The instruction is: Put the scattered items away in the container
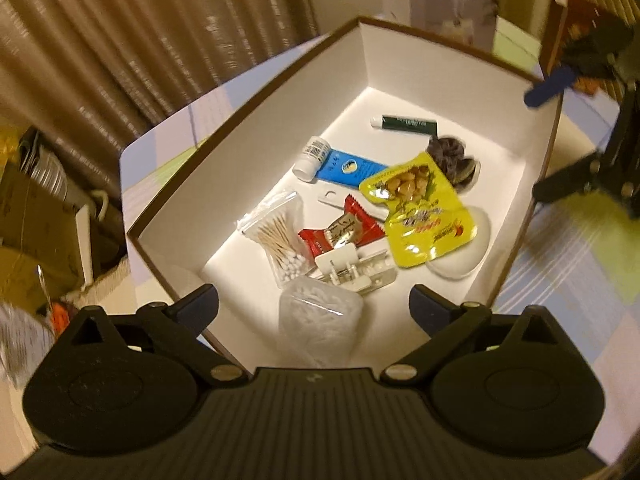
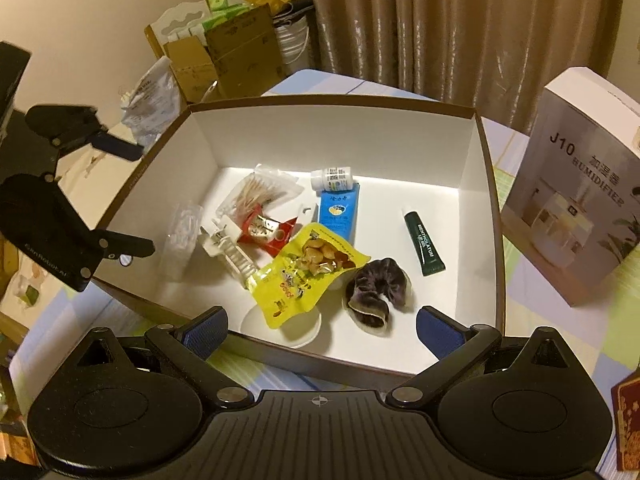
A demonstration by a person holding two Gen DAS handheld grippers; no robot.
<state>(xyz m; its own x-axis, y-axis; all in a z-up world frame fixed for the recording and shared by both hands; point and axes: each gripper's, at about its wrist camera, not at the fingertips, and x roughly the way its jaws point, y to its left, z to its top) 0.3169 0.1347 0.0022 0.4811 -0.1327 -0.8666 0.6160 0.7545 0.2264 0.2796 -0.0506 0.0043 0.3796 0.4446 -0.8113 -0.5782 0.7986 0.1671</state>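
One open box (image 2: 476, 184), white inside with a brown rim, stands on the surface (image 2: 540, 320), and everything else is placed against it. Inside lie: one yellow snack pouch (image 2: 308, 276) near the middle, one dark scrunchie (image 2: 372, 292) just beside it, one green tube (image 2: 424, 244) apart toward the far wall, one blue tube (image 2: 338, 210) with one small white bottle (image 2: 332, 178) at its top end, one bag of cotton swabs (image 2: 256, 196), one red candy wrapper (image 2: 264, 230), one white clip (image 2: 224, 244), one clear plastic case (image 2: 182, 236) and one white round pad (image 2: 296, 328) half under the pouch (ten things in all). The left gripper (image 1: 312, 306) and the right gripper (image 2: 320, 334) each hover over a near edge of the box, jaws wide apart with nothing between them. Right of the box stands one humidifier carton (image 2: 576, 216). The surface wears a pastel checked cloth; behind the box hang brown curtains (image 2: 440, 20), with cardboard boxes (image 2: 228, 56) stacked to its far left
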